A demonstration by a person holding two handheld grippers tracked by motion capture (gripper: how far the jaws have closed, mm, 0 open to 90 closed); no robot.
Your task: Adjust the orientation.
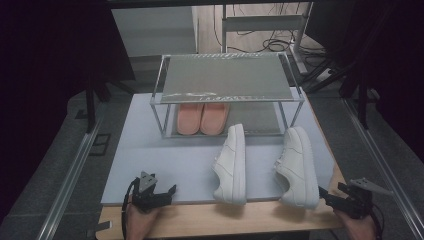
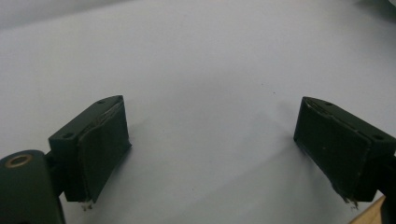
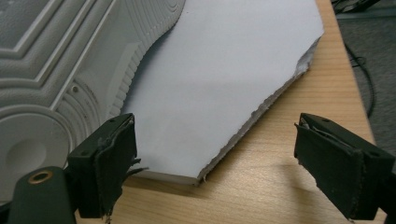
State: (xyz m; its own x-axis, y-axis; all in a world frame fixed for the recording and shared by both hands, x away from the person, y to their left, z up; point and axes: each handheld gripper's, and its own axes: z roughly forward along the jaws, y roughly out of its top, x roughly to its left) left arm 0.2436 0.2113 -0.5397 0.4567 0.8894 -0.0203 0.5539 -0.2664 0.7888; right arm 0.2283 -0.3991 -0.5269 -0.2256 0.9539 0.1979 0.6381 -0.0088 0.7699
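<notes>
Two white sneakers lie on their sides on a pale board (image 1: pixel 165 160), toes toward the rack. The left sneaker (image 1: pixel 231 165) is near the middle and the right sneaker (image 1: pixel 297 167) lies by the board's right edge. My right gripper (image 1: pixel 331 192) is open just right of that shoe's heel. In the right gripper view its grooved sole (image 3: pixel 51 70) is close on the left, and the open jaws (image 3: pixel 215 123) straddle the board's torn corner (image 3: pixel 205 172). My left gripper (image 1: pixel 167 192) is open at the board's near left, with only bare board (image 2: pixel 205 70) between its jaws (image 2: pixel 212 112).
A metal-framed two-shelf rack (image 1: pixel 227 75) stands at the back of the board, with a pair of pink slippers (image 1: pixel 202 118) on its lower shelf. A wooden table (image 1: pixel 250 220) shows along the near edge. Rails run down both sides, and cables lie on the floor beyond.
</notes>
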